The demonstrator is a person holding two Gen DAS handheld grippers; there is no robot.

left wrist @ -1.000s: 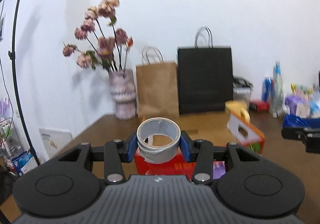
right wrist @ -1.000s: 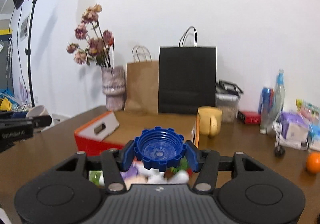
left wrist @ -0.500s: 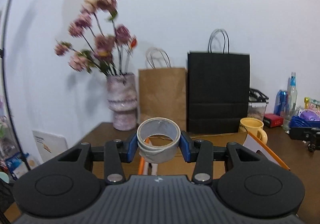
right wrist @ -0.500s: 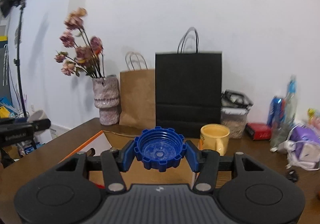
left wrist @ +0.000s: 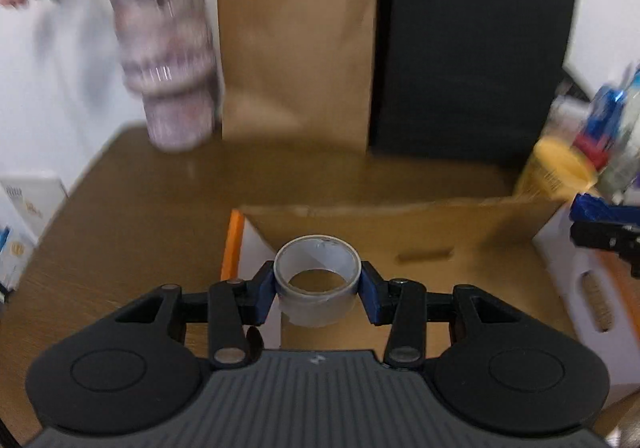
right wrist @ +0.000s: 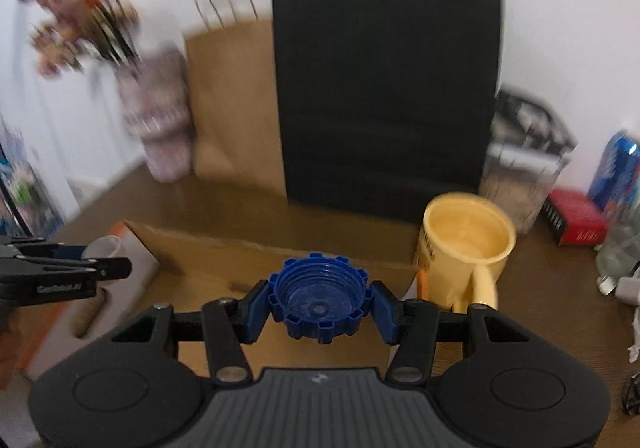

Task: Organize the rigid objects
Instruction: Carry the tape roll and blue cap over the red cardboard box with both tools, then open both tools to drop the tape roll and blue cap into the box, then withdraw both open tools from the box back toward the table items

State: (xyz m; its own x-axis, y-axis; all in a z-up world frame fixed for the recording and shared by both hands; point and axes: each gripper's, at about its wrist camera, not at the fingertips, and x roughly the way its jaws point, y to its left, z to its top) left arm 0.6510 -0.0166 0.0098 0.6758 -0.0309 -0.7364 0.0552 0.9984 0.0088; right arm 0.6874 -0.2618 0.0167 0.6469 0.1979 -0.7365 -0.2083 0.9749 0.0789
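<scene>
Your left hand-held gripper (left wrist: 318, 290) clamped a grey roll of duct tape (left wrist: 317, 284); your right hand-held gripper (right wrist: 319, 304) clamped a blue ribbed plastic cap (right wrist: 319, 298). Both hung over the open cardboard box (left wrist: 400, 232) on the brown wooden surface (left wrist: 132, 208). Risks: the cap slipping, or your right clipping the yellow ceramic mug (right wrist: 466, 248) just beside the box wall. Open room lay inside the box.

Left wrist camera sits just behind its own gripper, angled down over the near-left part of the open cardboard box (left wrist: 420, 232), facing the back wall; the brown paper bag (left wrist: 296, 48) stands dead ahead. Right wrist camera, likewise tilted down, looks from further right, centred on the black paper bag (right wrist: 384, 88) with the yellow mug (right wrist: 466, 244) near. Both views share the box, both bags, the flower vase (left wrist: 168, 76) and the mug, all blurred.
</scene>
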